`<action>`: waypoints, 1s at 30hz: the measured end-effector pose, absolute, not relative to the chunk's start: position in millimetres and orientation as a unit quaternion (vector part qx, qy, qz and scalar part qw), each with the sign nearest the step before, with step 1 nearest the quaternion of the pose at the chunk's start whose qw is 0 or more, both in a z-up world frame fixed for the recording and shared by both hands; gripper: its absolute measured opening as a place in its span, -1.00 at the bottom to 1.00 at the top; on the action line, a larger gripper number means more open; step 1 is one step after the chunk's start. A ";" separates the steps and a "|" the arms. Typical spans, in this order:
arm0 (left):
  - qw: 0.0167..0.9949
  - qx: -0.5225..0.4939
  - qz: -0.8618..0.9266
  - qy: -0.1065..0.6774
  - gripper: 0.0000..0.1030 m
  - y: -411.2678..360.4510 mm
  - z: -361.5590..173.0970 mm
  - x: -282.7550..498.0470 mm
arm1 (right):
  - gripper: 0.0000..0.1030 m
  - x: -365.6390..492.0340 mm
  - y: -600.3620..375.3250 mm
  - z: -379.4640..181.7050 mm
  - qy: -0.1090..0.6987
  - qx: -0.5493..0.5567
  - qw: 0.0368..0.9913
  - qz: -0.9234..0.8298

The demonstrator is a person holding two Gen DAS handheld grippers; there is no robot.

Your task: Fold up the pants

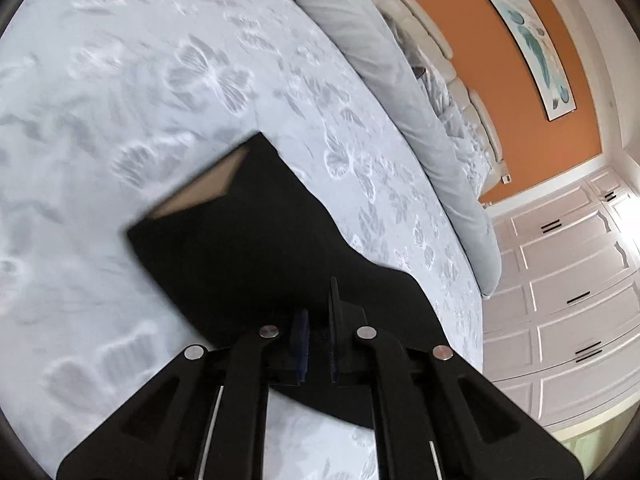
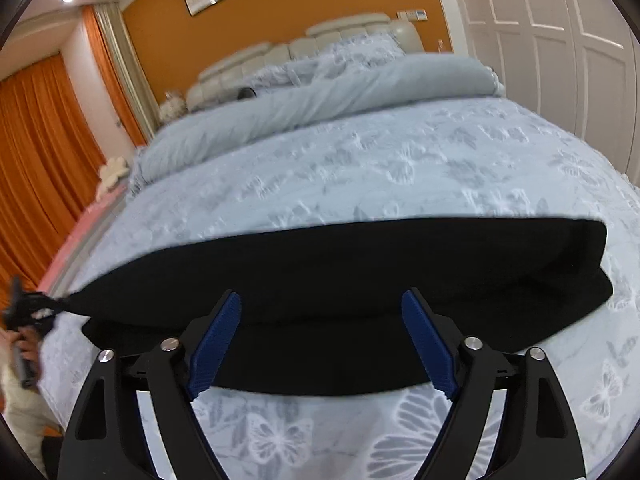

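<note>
Black pants (image 2: 340,264) lie folded lengthwise as a long band across the pale blue butterfly bedspread (image 2: 400,168). My right gripper (image 2: 320,296) hovers over their near edge, open wide, its blue pads (image 2: 218,344) clear of the cloth. At the far left of that view my left gripper (image 2: 24,308) pulls one end of the pants to a point. In the left wrist view the pants (image 1: 240,248) stretch away, a tan inner lining (image 1: 204,192) showing at the far end. There the left gripper (image 1: 316,324) is shut on the black fabric.
A rolled grey duvet (image 2: 320,108) lies across the bed before the padded headboard (image 2: 340,32). White wardrobe doors (image 2: 540,40) stand to the right and orange curtains (image 2: 40,160) to the left. A person's hand (image 2: 28,344) holds the left gripper at the bed's left edge.
</note>
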State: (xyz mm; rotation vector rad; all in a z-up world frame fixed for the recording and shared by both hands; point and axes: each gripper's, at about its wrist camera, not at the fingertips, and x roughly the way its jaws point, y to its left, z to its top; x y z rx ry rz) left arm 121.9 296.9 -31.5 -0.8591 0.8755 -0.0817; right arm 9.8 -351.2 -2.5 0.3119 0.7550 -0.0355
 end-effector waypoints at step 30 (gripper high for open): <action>0.865 -0.217 0.097 0.442 0.74 225.1 -49.1 124.5 | -0.92 56.1 -424.3 -38.6 0.369 0.359 0.856 -0.048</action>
